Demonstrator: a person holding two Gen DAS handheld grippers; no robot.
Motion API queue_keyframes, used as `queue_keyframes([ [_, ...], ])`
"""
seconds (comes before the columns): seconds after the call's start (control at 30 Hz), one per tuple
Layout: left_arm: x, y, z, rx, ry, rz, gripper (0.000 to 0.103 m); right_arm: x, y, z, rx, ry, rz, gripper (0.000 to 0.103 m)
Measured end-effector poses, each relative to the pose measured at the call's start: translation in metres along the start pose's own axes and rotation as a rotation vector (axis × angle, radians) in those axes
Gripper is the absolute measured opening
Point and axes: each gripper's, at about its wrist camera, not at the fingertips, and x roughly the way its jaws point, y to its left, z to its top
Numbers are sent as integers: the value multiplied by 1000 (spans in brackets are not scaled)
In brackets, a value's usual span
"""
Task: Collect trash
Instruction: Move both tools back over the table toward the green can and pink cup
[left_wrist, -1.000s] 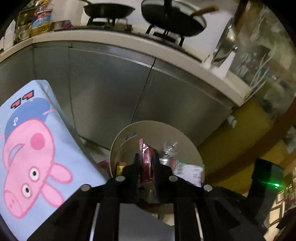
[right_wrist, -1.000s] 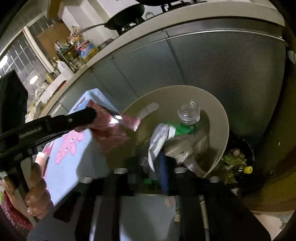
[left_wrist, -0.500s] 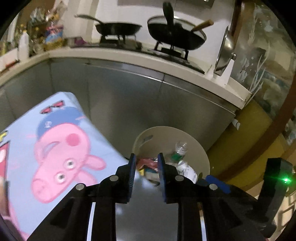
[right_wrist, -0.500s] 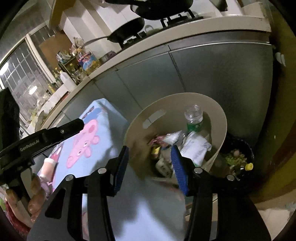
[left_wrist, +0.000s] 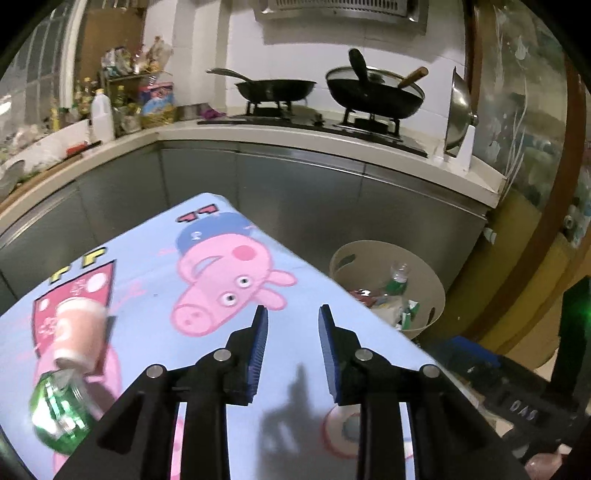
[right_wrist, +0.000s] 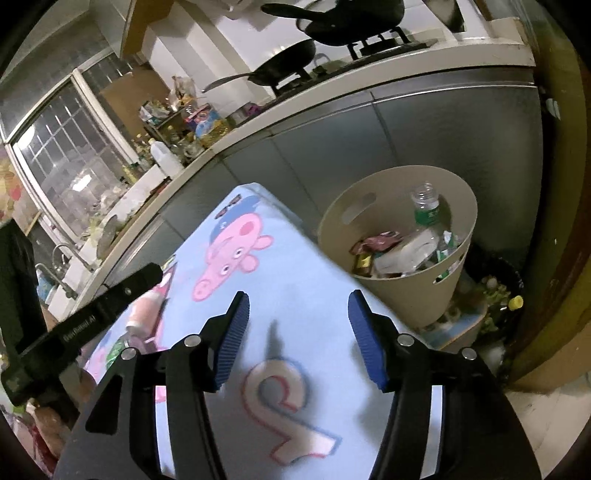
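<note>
I see both tools gaping, empty: left tool (left_wrist: 289, 317), right tool (right_wrist: 298, 306). Round beige plastic bin (right_wrist: 421, 288) beside blue cartoon-print counter (right_wrist: 295, 266) holds crinkled wrappers, clear bottle (right_wrist: 425, 201). Pink cup (left_wrist: 75, 332) and green bottle (left_wrist: 59, 413) lie on counter.

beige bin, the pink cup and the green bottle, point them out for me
beige bin (right_wrist: 397, 291): right wrist view, bare outer wall below the rim.
pink cup (left_wrist: 75, 332): left wrist view, side of the blurred cup lying on the blue cloth.
green bottle (left_wrist: 59, 415): left wrist view, its green body beside the cup.

Cartoon-print table (left_wrist: 155, 280) bearing cup (left_wrist: 75, 334), bottle (left_wrist: 59, 417)
</note>
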Motion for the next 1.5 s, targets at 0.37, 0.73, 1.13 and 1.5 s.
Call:
queue_keyframes([
  [0.37, -41, 30, -22, -31, -60, 49, 29, -22, 44, -9, -63, -34, 36, 58],
  [0.73, -60, 49, -35, -53, -100, 68, 31, -31, 71, -21, -110, -40, 38, 58],
  [1.13, -71, 72, -43, -92, -136, 107, 44, -32, 82, -24, -124, -54, 32, 63],
  [1.5, -72, 98, -51, -138, -131, 134, 44, -25, 96, -30, -158, -26, 40, 63],
])
